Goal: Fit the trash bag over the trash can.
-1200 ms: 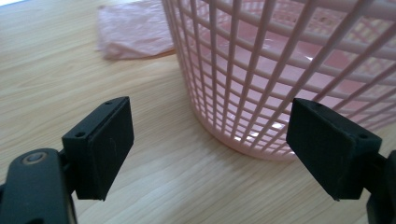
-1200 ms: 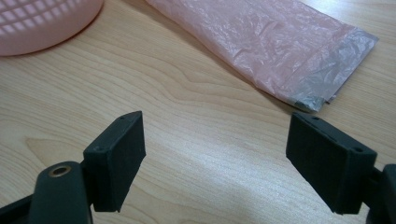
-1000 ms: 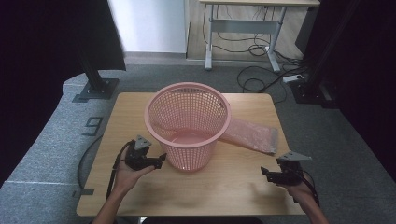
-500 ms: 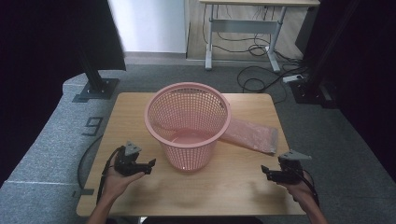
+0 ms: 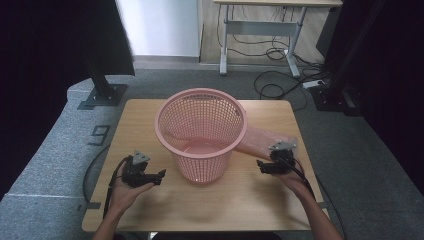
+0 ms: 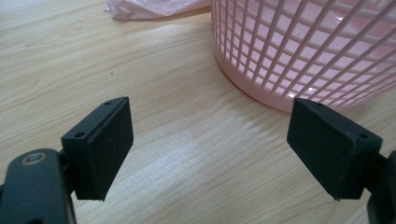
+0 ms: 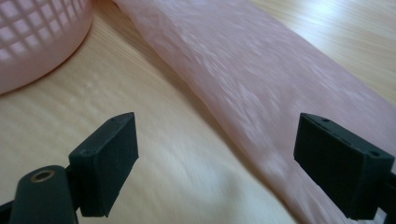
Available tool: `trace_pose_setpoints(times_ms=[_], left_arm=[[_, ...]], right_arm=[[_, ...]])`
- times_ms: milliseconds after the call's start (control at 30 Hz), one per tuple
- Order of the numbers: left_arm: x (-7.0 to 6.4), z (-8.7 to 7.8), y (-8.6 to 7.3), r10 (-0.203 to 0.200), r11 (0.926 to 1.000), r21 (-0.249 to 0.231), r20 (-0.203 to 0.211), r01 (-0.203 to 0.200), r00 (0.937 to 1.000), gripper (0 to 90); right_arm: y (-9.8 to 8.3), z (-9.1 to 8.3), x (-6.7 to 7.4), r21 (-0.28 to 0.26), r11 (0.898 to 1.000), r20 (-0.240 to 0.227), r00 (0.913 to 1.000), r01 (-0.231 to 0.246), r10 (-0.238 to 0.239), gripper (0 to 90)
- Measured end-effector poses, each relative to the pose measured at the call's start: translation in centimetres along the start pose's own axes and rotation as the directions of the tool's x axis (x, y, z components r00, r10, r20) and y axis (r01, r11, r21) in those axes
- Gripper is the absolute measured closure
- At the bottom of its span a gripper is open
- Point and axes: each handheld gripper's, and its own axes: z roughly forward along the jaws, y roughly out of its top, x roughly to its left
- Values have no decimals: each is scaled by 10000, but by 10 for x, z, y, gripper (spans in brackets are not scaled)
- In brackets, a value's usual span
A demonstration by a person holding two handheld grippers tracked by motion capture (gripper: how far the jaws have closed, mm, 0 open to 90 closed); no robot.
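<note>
A pink mesh basket (image 5: 201, 132) stands upright in the middle of the wooden table (image 5: 240, 210). A flat pink plastic bag (image 5: 262, 139) lies on the table behind and to the right of it. My left gripper (image 5: 161, 176) rests low on the table left of the basket's foot, jaws open and empty, facing the basket wall (image 6: 303, 46). My right gripper (image 5: 260, 166) is right of the basket, at the bag's near edge. Its jaws have just been opening and stand wide. The bag (image 7: 261, 84) lies ahead of the right gripper (image 7: 215, 158), untouched by the pads.
The far corner of the bag (image 6: 149, 7) shows past the left gripper (image 6: 210, 140). The basket's base (image 7: 37, 42) sits left of the right jaws. Beyond the table are a grey floor, a stand base (image 5: 102, 95) and cables (image 5: 272, 87).
My right gripper has moved left and away from me, up to the bag beside the basket. The left gripper has drawn back slightly from the basket toward the left.
</note>
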Motion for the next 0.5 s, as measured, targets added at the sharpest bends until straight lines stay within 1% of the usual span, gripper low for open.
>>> trace_pose_setpoints(times_ms=[33, 67, 100, 167, 200, 233, 267, 300, 333, 367, 400, 433, 467, 500], left_arm=[[1, 2, 0, 13, 10000, 96, -17, -13, 10000, 142], [1, 2, 0, 13, 10000, 96, -17, -13, 10000, 142], [2, 3, -1, 104, 9998, 192, 5, -104, 9999, 142], [2, 5, -1, 96, 9996, 247, -16, -96, 10000, 142], [2, 5, -1, 102, 9996, 254, 0, -102, 9999, 142], [2, 5, -1, 98, 9996, 251, 34, -99, 9999, 142], [2, 5, -1, 98, 9996, 251, 34, -99, 9999, 142], [2, 6, -2, 142, 9996, 264, 9, -142, 9999, 142], [2, 6, -2, 142, 9996, 264, 9, -142, 9999, 142], [3, 6, -2, 162, 9995, 284, -3, -161, 9999, 142], [3, 6, -2, 162, 9995, 284, -3, -161, 9999, 142], [4, 7, -3, 145, 9994, 309, 13, -145, 9999, 142], [4, 7, -3, 145, 9994, 309, 13, -145, 9999, 142], [7, 7, -4, 114, 9993, 361, 29, -115, 9999, 142]], right_arm=[[8, 17, 3, 359, 9988, -30, 9995, 321, -320, 126], [8, 17, 3, 359, 9988, -30, 9995, 321, -320, 126], [15, 31, 4, 493, 9984, -116, 9995, 284, -278, 126], [20, 44, 3, 616, 9977, -141, 9995, 291, -283, 128], [21, 50, 2, 610, 9980, -243, 9996, 149, -134, 128], [22, 54, 2, 687, 9976, -314, 9995, 58, -37, 130], [22, 54, 2, 687, 9976, -314, 9995, 58, -37, 130], [23, 64, 1, 843, 9964, -333, 9994, 49, -21, 139], [23, 64, 1, 843, 9964, -333, 9994, 49, -21, 139], [22, 70, 0, 905, 9959, -414, 9991, -55, 92, 164], [21, 72, 1, 960, 9954, -398, 9992, -28, 66, 180], [21, 74, 1, 1017, 9948, -365, 9993, 99, -62, 198], [21, 74, 1, 1017, 9948, -365, 9993, 99, -62, 198], [21, 74, 0, 847, 9963, -263, 9996, 162, -140, 294]])
